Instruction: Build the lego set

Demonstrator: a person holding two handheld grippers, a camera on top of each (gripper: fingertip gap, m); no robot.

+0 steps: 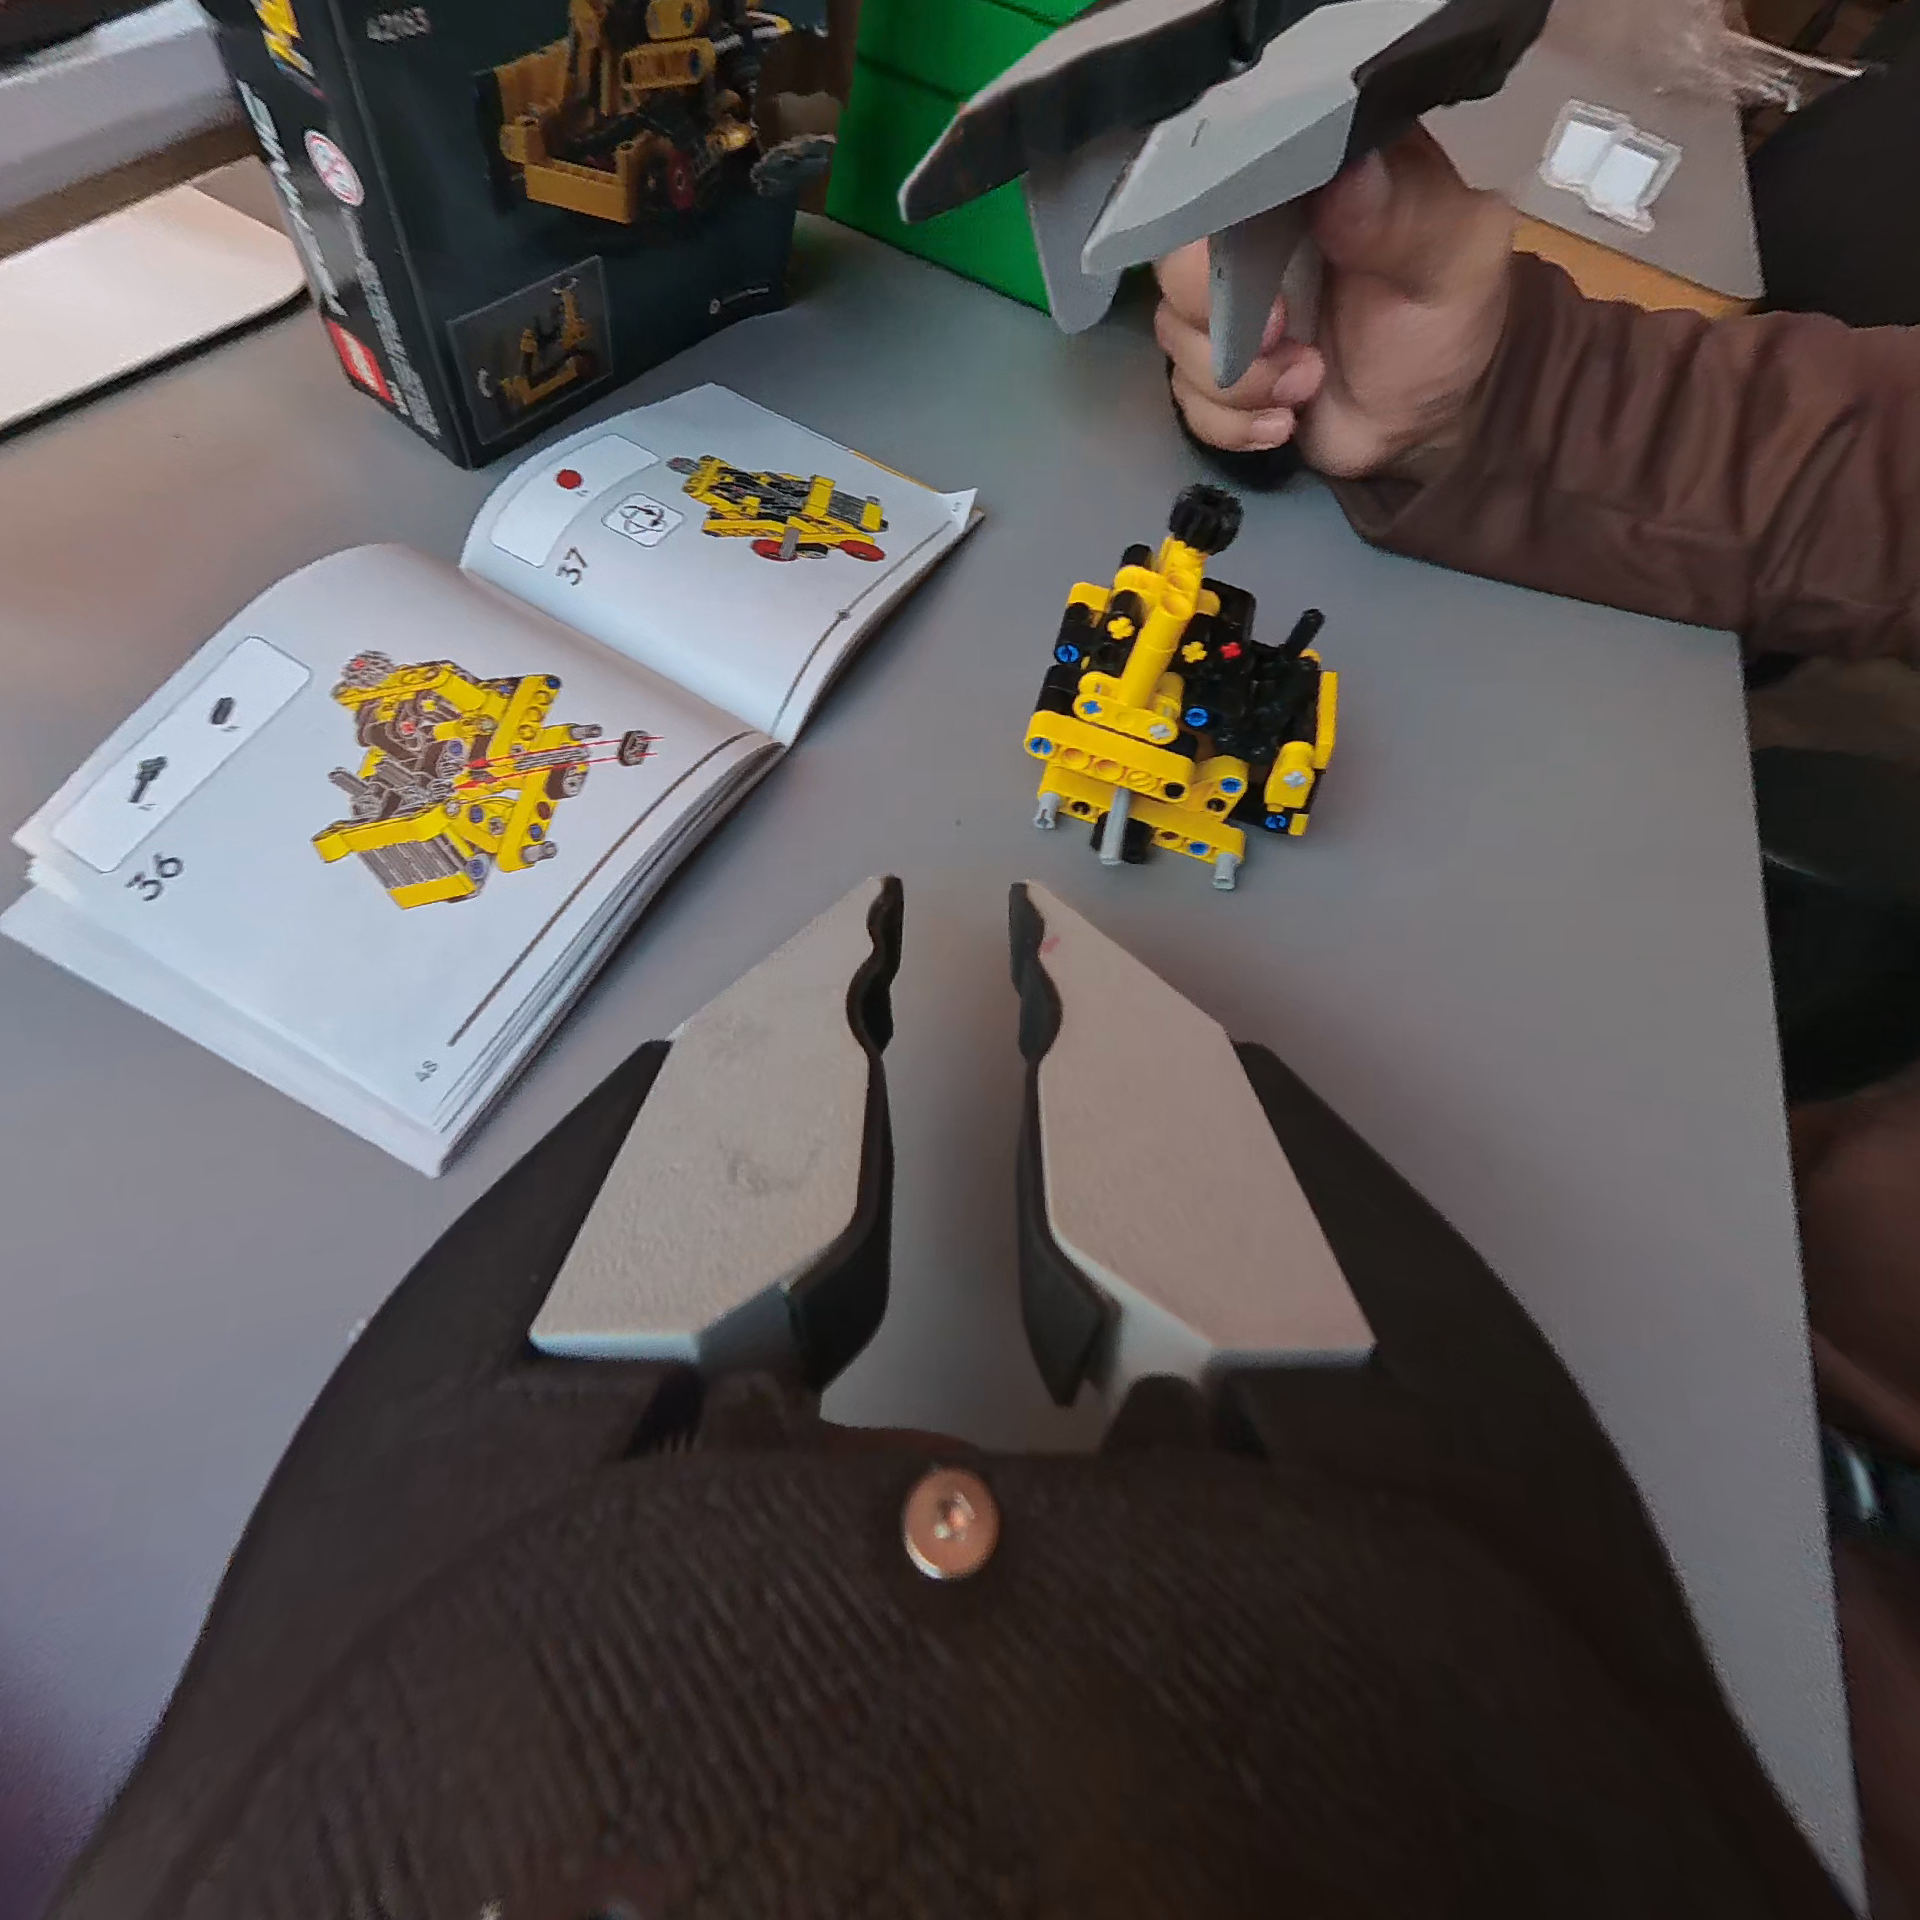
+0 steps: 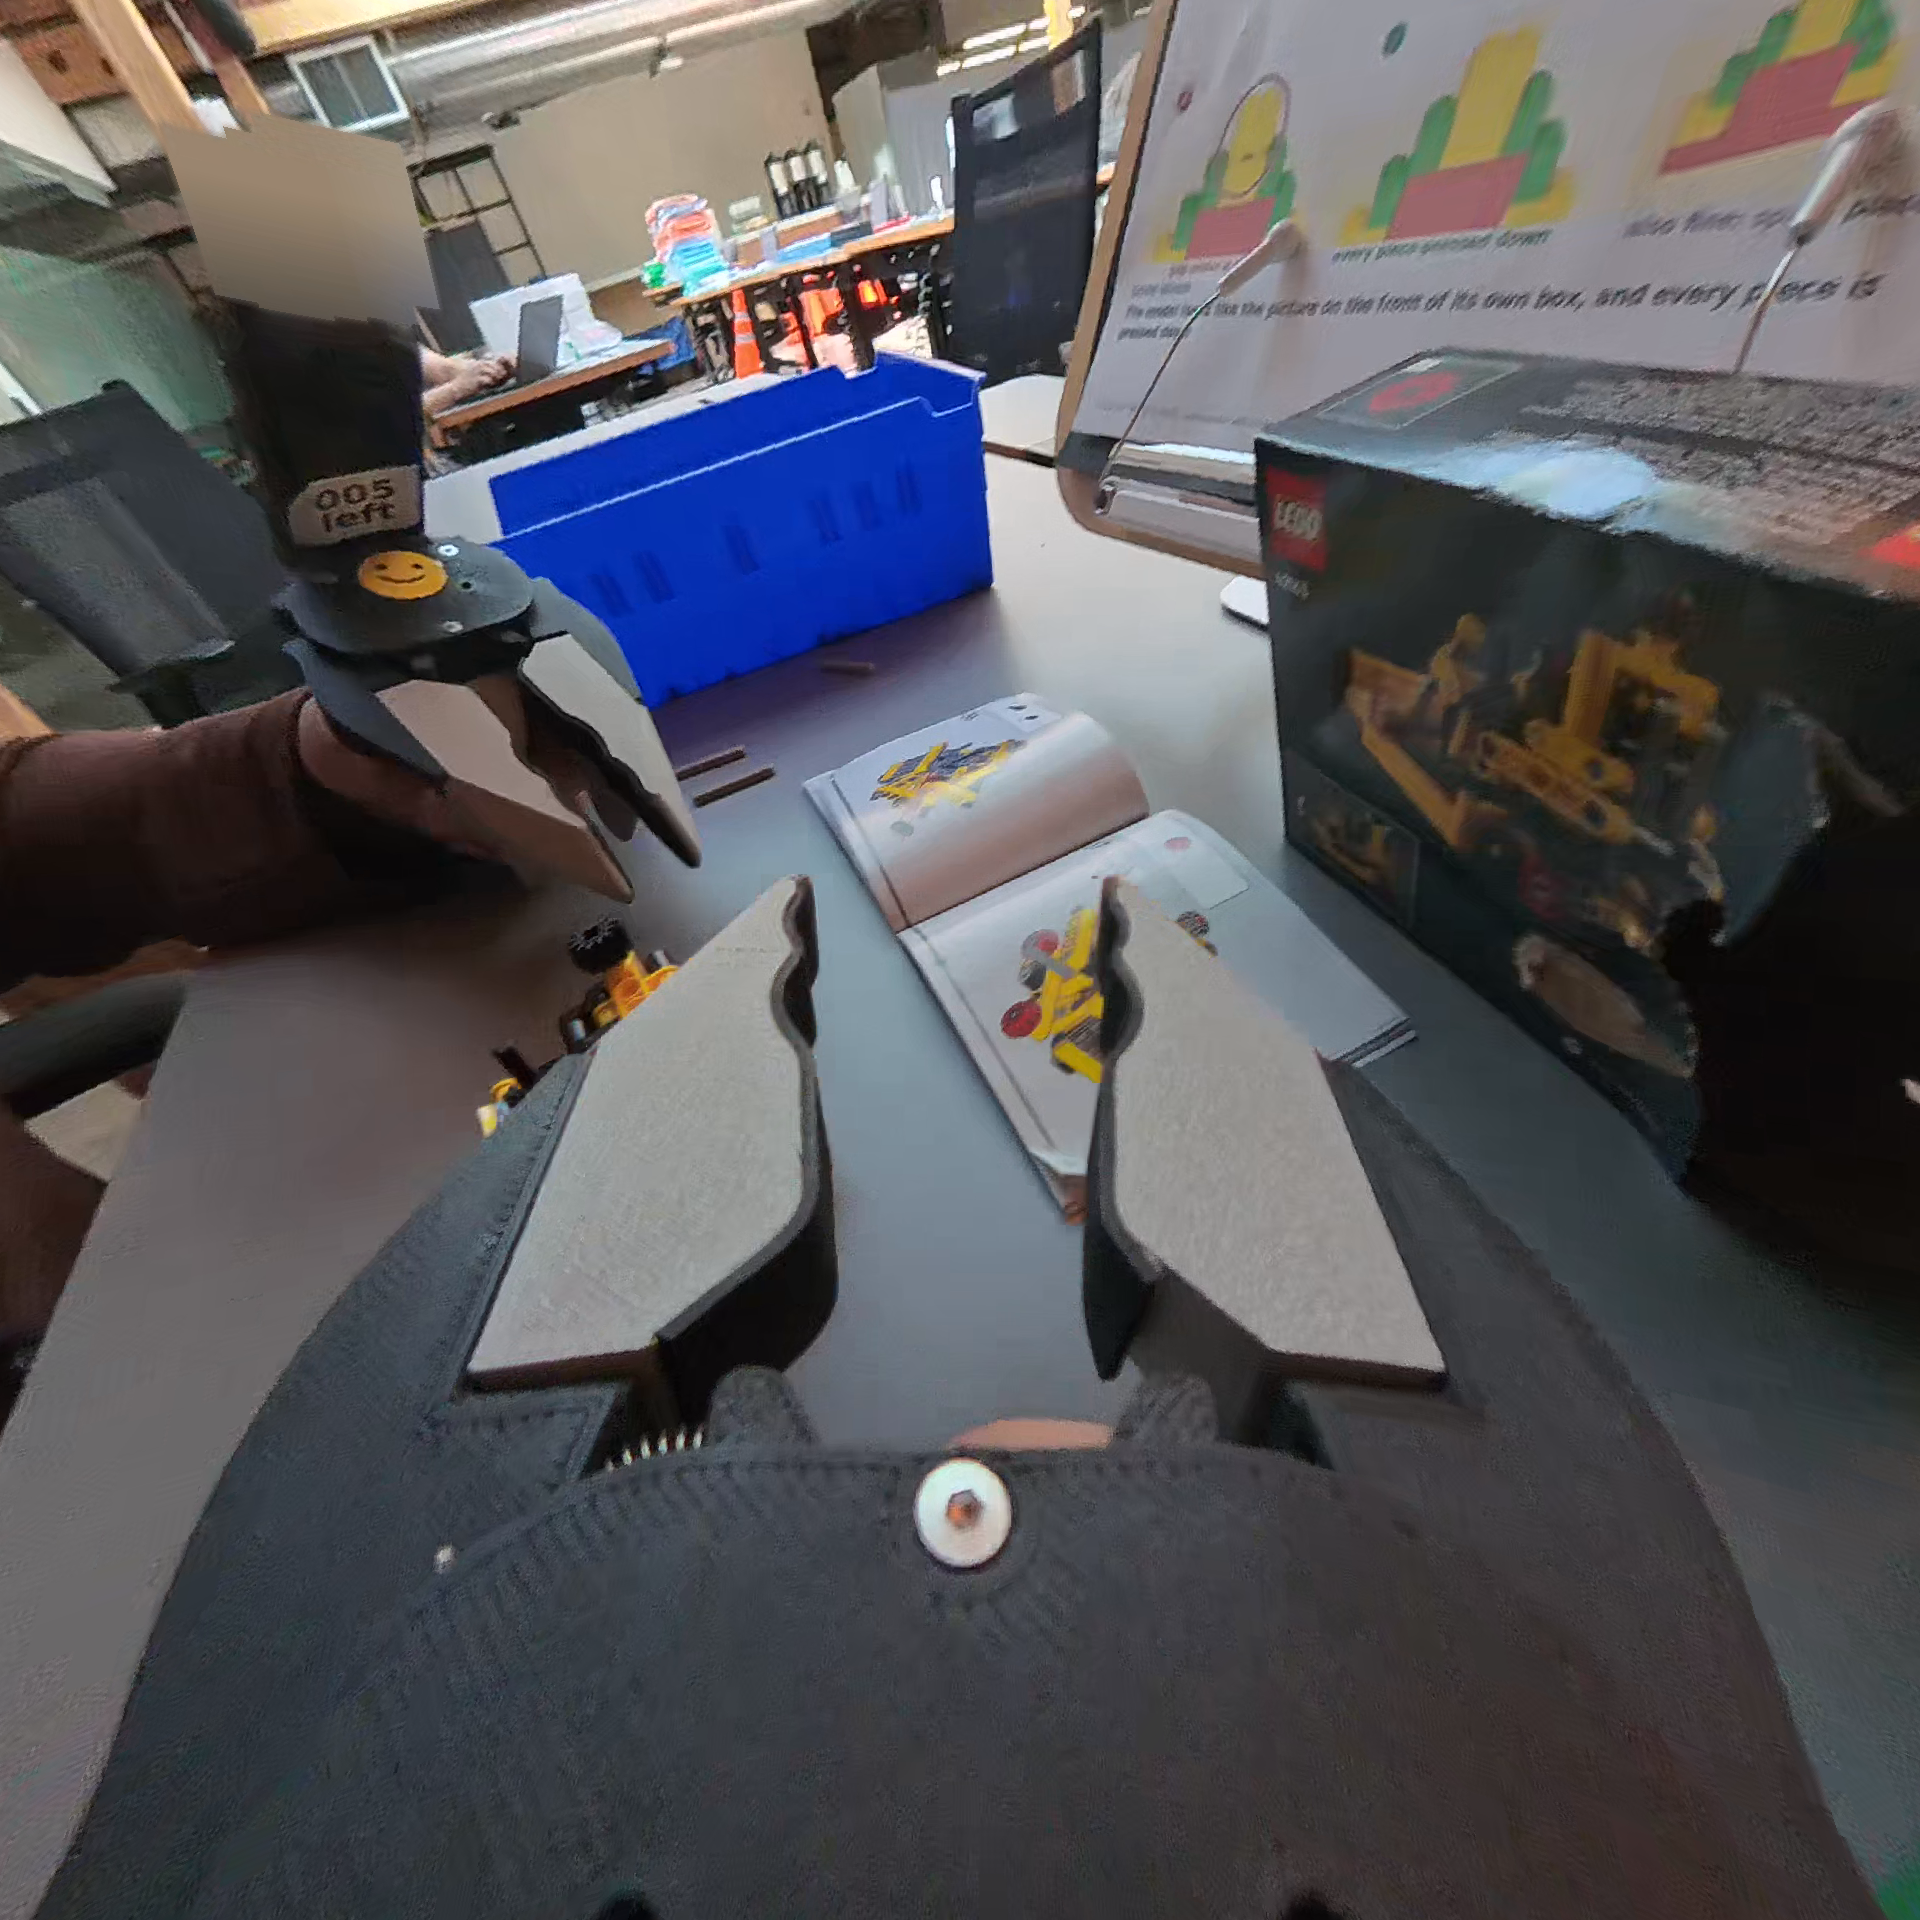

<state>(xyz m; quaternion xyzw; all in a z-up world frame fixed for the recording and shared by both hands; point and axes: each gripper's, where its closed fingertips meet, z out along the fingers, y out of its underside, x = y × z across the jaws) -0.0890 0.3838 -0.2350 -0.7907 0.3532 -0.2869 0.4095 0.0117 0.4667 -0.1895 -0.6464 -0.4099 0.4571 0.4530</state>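
Observation:
A partly built yellow and black lego model (image 1: pixel 1184 696) stands on the grey table (image 1: pixel 1455 1039), with a black gear on top. In the left wrist view, my left gripper (image 1: pixel 956 904) hovers just in front of the model, jaws a little apart and empty. My right gripper (image 1: pixel 997 239), held by a hand (image 1: pixel 1382 312), is raised beyond the model. In the right wrist view, my right gripper (image 2: pixel 956 899) is open and empty above the table. Its left finger hides most of the model (image 2: pixel 613 982). The left gripper (image 2: pixel 657 868) points down at the left.
An open instruction booklet (image 1: pixel 468 748) lies left of the model and shows in the right wrist view (image 2: pixel 997 831). The dark lego box (image 1: pixel 520 208) stands behind it. A green box (image 1: pixel 935 135), a blue bin (image 2: pixel 748 540), a poster board (image 2: pixel 1507 208) and small brown rods (image 2: pixel 727 769) are farther back. The grippers' ends are close to 15 cm from one another.

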